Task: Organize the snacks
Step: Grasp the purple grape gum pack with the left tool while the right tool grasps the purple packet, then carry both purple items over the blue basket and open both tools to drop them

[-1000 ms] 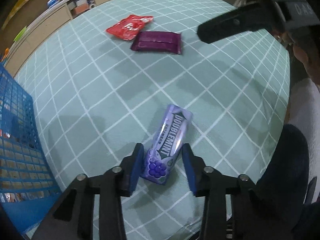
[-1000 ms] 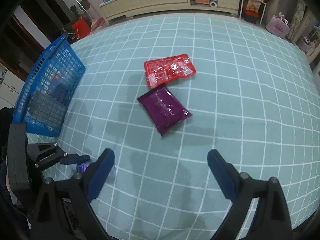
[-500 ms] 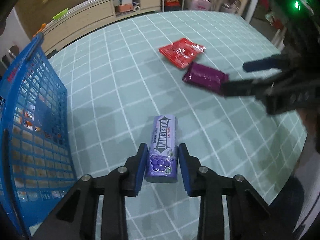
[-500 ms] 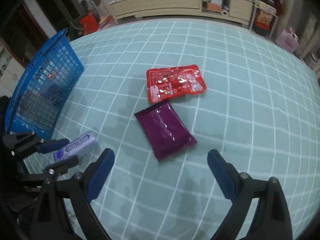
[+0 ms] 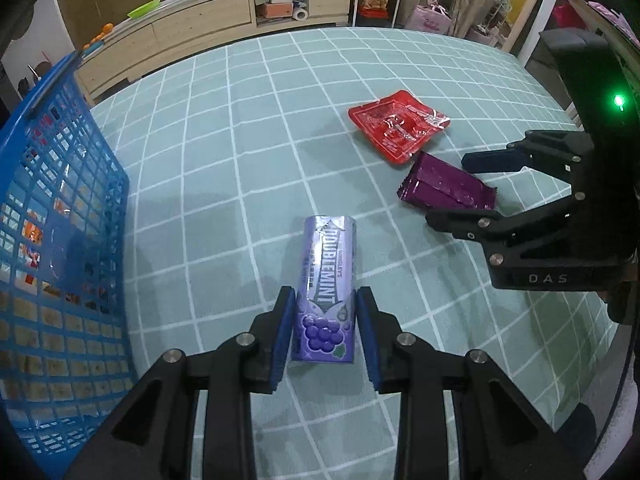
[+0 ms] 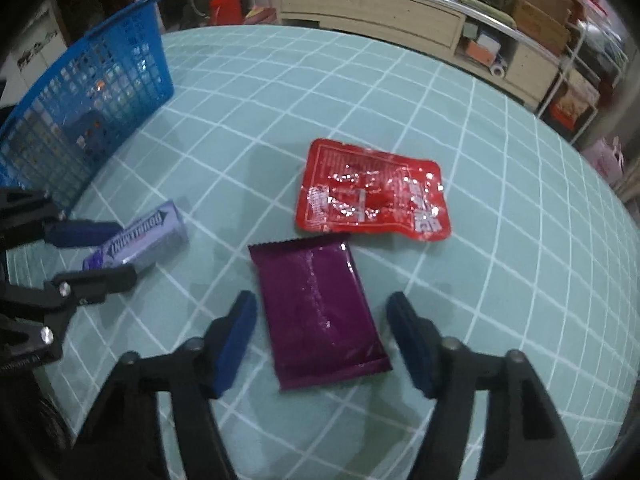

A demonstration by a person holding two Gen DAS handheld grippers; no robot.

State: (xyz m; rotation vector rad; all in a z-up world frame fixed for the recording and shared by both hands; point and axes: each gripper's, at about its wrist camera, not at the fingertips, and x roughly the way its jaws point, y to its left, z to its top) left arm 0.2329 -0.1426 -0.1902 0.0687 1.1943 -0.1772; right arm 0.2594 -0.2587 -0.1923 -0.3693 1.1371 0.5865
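My left gripper (image 5: pixel 325 320) is shut on the near end of a purple Doublemint gum pack (image 5: pixel 328 264), which points away from me just over the teal checked cloth. My right gripper (image 6: pixel 322 336) straddles a dark purple pouch (image 6: pixel 316 304) lying flat on the cloth. Its jaws are closing, and a gap shows between each blue pad and the pouch edges. A red pouch (image 6: pixel 372 192) lies just beyond the purple one. The left wrist view shows the right gripper (image 5: pixel 446 188) at the right, over the purple pouch (image 5: pixel 444 188).
A blue mesh basket (image 5: pixel 60 200) holding several snacks stands at the table's left edge, close to the gum pack. A wooden sideboard (image 6: pixel 400 12) with clutter runs behind the table. The round table's edge (image 5: pixel 600 360) curves near on the right.
The left jaws closed on the gum pack and swung it toward the basket. The right gripper came down over the purple pouch and its jaws narrowed around it.
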